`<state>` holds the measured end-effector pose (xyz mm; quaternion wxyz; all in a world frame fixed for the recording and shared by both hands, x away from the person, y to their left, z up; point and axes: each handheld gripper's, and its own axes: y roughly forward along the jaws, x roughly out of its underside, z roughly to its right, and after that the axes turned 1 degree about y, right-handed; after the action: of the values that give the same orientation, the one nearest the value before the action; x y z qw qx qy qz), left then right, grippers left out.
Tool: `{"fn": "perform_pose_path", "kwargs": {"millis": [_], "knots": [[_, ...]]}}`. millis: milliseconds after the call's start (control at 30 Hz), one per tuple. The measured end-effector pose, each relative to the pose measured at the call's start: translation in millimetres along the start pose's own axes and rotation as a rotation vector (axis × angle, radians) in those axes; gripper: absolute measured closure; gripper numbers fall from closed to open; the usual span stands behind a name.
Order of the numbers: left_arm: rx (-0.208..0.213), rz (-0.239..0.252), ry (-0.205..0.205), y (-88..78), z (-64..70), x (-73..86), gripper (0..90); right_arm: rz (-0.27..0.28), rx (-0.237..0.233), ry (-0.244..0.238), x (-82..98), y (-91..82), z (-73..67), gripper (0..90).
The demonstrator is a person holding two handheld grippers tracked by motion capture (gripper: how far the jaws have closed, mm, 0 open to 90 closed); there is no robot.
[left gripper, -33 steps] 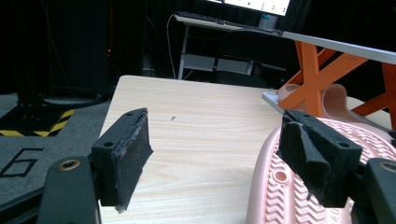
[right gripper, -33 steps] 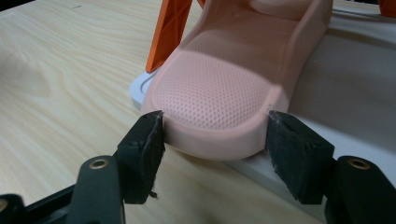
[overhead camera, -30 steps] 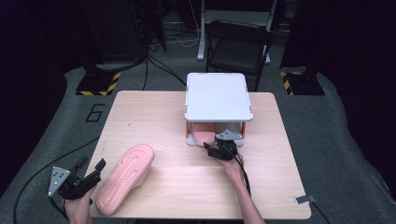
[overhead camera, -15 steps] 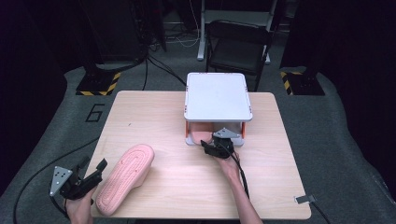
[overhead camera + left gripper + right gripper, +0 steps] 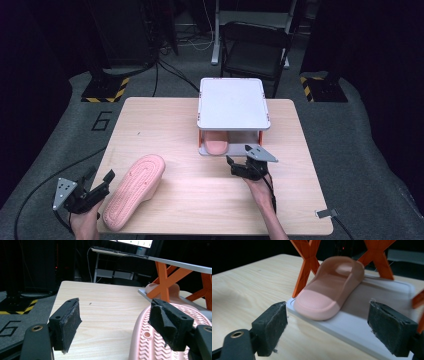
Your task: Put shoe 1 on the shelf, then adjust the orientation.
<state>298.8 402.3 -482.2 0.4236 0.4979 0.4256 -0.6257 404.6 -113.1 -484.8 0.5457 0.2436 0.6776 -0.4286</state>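
Note:
A pink slipper (image 5: 134, 191) lies sole-up on the table's front left; its ribbed sole (image 5: 150, 345) is beside my left gripper's right pad. The left gripper (image 5: 99, 175) (image 5: 115, 325) stands open at the slipper's left side and holds nothing. A second pink slipper (image 5: 216, 146) (image 5: 332, 287) rests on the lower shelf (image 5: 372, 322) of a white-topped rack (image 5: 232, 102) with orange legs. My right gripper (image 5: 235, 165) (image 5: 334, 332) hovers in front of that shelf. Its jaws have just been opening and are now wide apart and empty, the slipper lying beyond their tips.
The rack stands at the table's far middle. A folding chair (image 5: 255, 50) sits behind the table. A small grey piece (image 5: 325, 213) lies at the front right corner. Bare wood stretches between the two grippers.
My right gripper has drawn back from the rack toward the table's front, and its jaws stand wider. The slipper stays on the shelf. The left gripper and its slipper have not moved.

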Motion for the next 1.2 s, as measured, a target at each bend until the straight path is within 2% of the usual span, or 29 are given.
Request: {"fn": "perform_pose_path", "kwargs": {"millis": [133,233,267,333,367,433,533,567,700,767,800,833,867,900,1000,1100,1133,1200], "knots": [[0.016,-0.011,0.004,1.2,1.5,-0.1,24.7,0.056,0.033,0.007,11.8,-38.0,5.4,15.9],[0.036,-0.020,0.006,3.0,3.1,-0.1,24.7,0.080,0.064,0.018,22.0,-60.4,12.6,16.1],[0.036,-0.020,0.006,3.0,3.1,-0.1,24.8,0.087,0.072,0.026,25.4,-66.7,15.0,16.1],[0.064,-0.026,0.011,5.4,5.4,0.5,24.7,0.086,0.084,0.051,31.0,-76.9,19.0,16.2],[0.064,-0.026,0.011,5.4,5.4,0.5,24.7,0.086,0.084,0.051,31.0,-76.9,19.0,16.2],[0.091,-0.034,0.018,6.6,8.9,0.2,24.8,0.092,0.094,0.053,37.3,-87.6,23.1,17.1],[0.130,-0.042,0.035,6.6,12.4,-2.8,24.8,0.087,0.105,0.043,42.1,-93.7,23.8,17.6],[0.130,-0.042,0.035,6.6,12.4,-2.8,24.8,0.087,0.105,0.043,42.1,-93.7,23.8,17.6],[0.185,-0.056,0.077,8.1,21.1,-7.4,24.8,0.085,0.107,0.021,44.1,-96.1,22.2,18.1],[0.197,-0.061,0.084,8.7,23.3,-8.0,24.8,0.085,0.111,0.021,44.1,-96.3,22.1,18.2],[0.222,-0.080,0.110,9.1,27.7,-9.1,24.8,0.090,0.110,0.024,44.2,-96.1,22.6,18.2],[0.222,-0.080,0.110,9.1,27.7,-9.1,24.8,0.082,0.108,0.028,43.9,-96.5,23.3,18.2],[0.246,-0.089,0.127,9.8,33.5,-9.5,24.8,0.090,0.111,0.027,43.9,-96.5,24.5,18.2],[0.246,-0.089,0.127,9.8,33.5,-9.5,24.7,0.090,0.111,0.027,43.9,-96.5,24.5,18.2],[0.275,-0.136,0.156,10.4,46.1,-6.5,24.7,0.094,0.130,0.053,43.5,-99.7,31.0,18.2],[0.282,-0.158,0.152,12.1,53.1,-2.6,24.4,0.099,0.140,0.063,43.7,-100.8,34.4,18.2],[0.288,-0.201,0.183,11.9,60.7,1.9,24.3,0.096,0.145,0.064,44.2,-101.9,36.6,18.3],[0.288,-0.253,0.235,11.4,67.5,7.2,23.1,0.098,0.143,0.058,44.4,-103.6,37.7,18.6]]}}
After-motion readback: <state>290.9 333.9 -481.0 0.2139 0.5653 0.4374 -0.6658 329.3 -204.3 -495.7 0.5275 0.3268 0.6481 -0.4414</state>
